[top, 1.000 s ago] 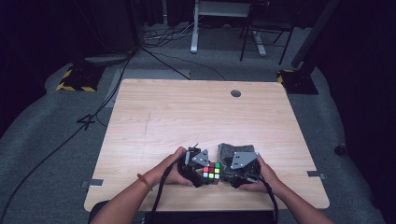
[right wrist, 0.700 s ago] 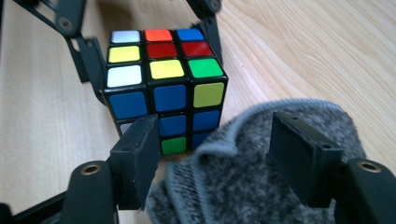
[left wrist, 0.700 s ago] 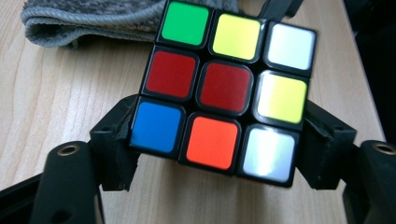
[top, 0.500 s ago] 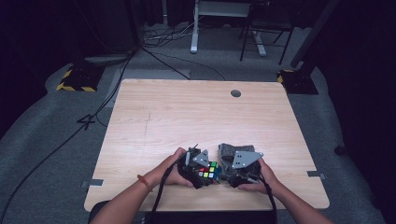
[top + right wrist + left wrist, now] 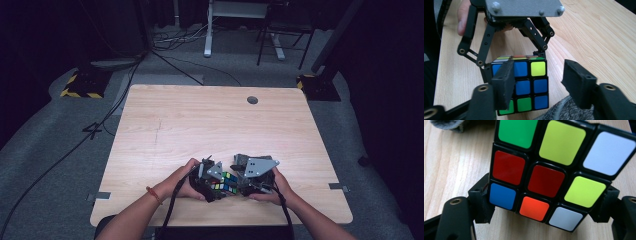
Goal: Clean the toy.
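The left tool (image 5: 544, 220) clenches the bottom layer of a puzzle cube (image 5: 223, 181) at the near edge of the wooden bench (image 5: 210, 125). The right tool (image 5: 537, 85), its jaws just closing, stands released around the cube's blue face, the pads not yet pressing. A layer twist looks underway; next, the right tool must clamp firmly. No containers appear.

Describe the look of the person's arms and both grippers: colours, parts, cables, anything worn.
Both forearms are bare, with no sleeves; a thin red-orange band circles the left wrist. The left gripper and right gripper are black linkage frames with blocky black pads, brass-coloured pivot bushings and a grey three-cornered plate on top. A black cable trails from each.
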Available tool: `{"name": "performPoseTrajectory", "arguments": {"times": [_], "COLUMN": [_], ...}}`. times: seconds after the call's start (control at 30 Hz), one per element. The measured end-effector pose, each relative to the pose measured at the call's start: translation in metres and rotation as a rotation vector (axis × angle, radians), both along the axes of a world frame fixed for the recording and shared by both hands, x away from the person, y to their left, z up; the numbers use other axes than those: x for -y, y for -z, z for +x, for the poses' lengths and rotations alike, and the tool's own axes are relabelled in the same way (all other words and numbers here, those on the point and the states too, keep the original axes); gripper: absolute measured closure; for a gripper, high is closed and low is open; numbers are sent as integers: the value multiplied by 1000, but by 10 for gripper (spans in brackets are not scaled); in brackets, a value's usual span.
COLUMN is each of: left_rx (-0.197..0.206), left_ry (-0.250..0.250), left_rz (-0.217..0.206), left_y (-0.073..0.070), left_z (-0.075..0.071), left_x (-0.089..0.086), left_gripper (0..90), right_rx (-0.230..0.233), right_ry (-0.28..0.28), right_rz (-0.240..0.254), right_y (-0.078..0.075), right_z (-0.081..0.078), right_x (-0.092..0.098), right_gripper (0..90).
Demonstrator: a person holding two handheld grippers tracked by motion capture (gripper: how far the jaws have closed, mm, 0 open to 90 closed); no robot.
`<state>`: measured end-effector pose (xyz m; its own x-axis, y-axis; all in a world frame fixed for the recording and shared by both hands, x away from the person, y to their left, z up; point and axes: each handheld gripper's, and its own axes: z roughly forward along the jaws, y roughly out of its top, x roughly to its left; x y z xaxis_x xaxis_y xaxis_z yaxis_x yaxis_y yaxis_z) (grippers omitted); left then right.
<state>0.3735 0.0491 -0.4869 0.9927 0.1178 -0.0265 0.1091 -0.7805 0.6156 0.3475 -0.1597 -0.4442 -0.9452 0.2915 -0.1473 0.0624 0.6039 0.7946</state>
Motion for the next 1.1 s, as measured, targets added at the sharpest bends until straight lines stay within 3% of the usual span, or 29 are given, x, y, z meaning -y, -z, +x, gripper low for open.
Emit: {"name": "performPoseTrajectory", "arguments": {"times": [0.13, 0.23, 0.3, 0.43, 0.63, 0.73, 0.87, 1.1], "left_rx": [-6, -6, -11, -9, -9, -6, 13, 17], "left_ry": [-36, -33, -19, -38, -49, -54, -80, -142], "left_rz": [-25, -4, 26, -3, -55, -44, -19, 8], "left_y": [1, 3, 4, 6, -1, -2, -2, -3], "left_z": [4, 5, 5, 7, 5, 5, 6, 8], "left_x": [0, 1, 1, -1, -8, -10, -15, -35], "left_gripper": [187, 173, 179, 177, 166, 168, 164, 164], "right_rx": [0, -10, -14, -16, -43, -43, -43, -69], "right_ry": [-10, -34, -44, -46, -38, -34, -7, 23], "right_rz": [-19, -26, -30, -27, -52, -44, -32, -36], "right_y": [-2, -3, -4, -4, -2, -2, -3, -1], "right_z": [1, 2, 3, 3, 8, 8, 10, 15], "right_x": [-5, -10, -13, -17, -27, -27, -21, 2], "right_gripper": [601, 664, 680, 697, 635, 635, 569, 483]}}
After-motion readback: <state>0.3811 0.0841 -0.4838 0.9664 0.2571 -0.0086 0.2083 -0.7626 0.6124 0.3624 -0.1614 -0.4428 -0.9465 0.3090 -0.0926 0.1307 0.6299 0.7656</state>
